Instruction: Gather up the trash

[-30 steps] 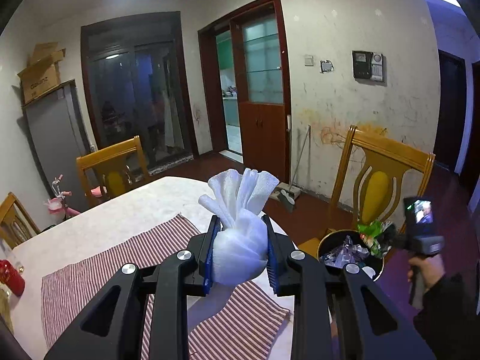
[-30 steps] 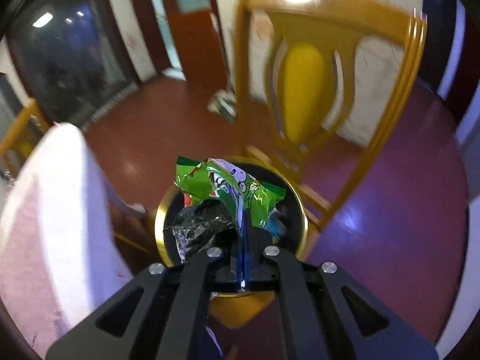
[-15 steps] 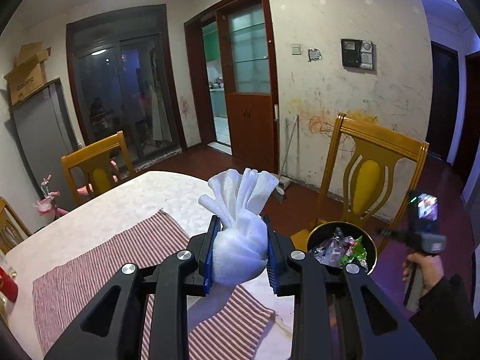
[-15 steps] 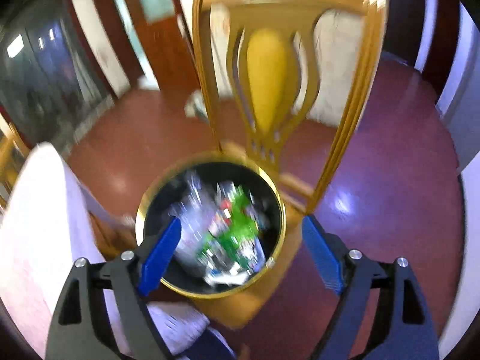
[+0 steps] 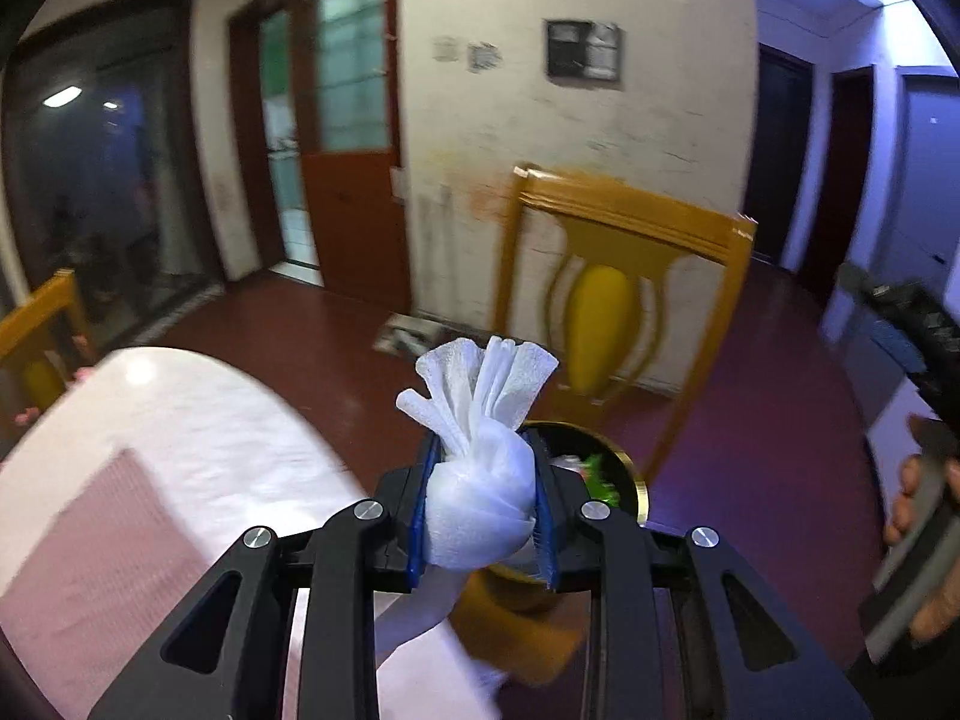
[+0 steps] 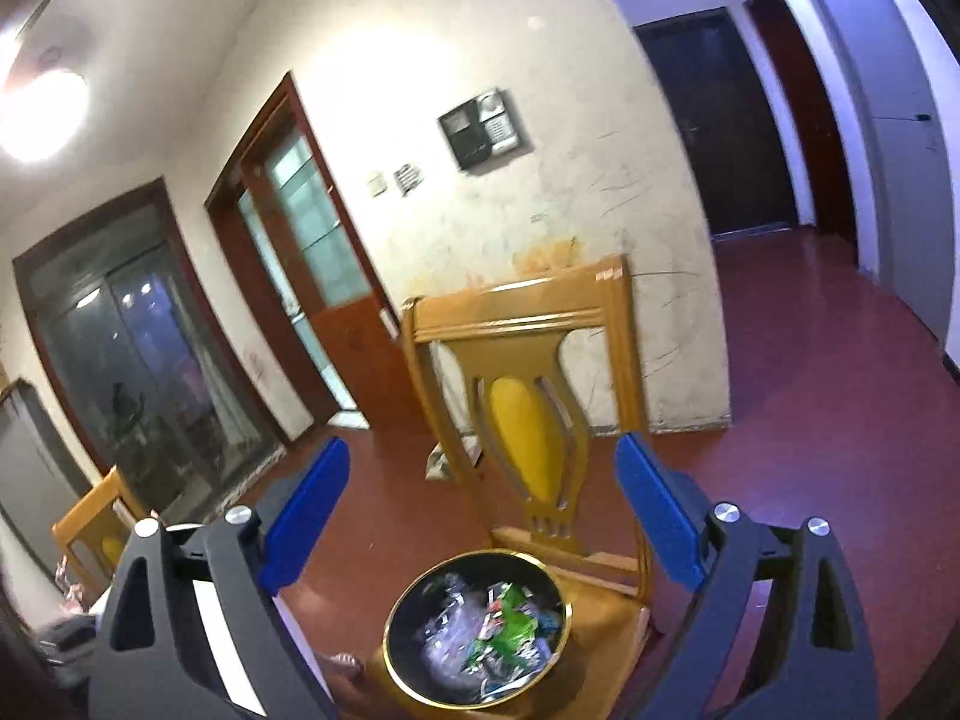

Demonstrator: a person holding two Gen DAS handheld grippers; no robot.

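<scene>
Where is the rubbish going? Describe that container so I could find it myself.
Look for the yellow wooden chair standing against the scuffed cream wall. On its seat sits a round black bin with a thin gold rim, already holding a green wrapper and crinkled clear plastic. It is the only container there.
</scene>
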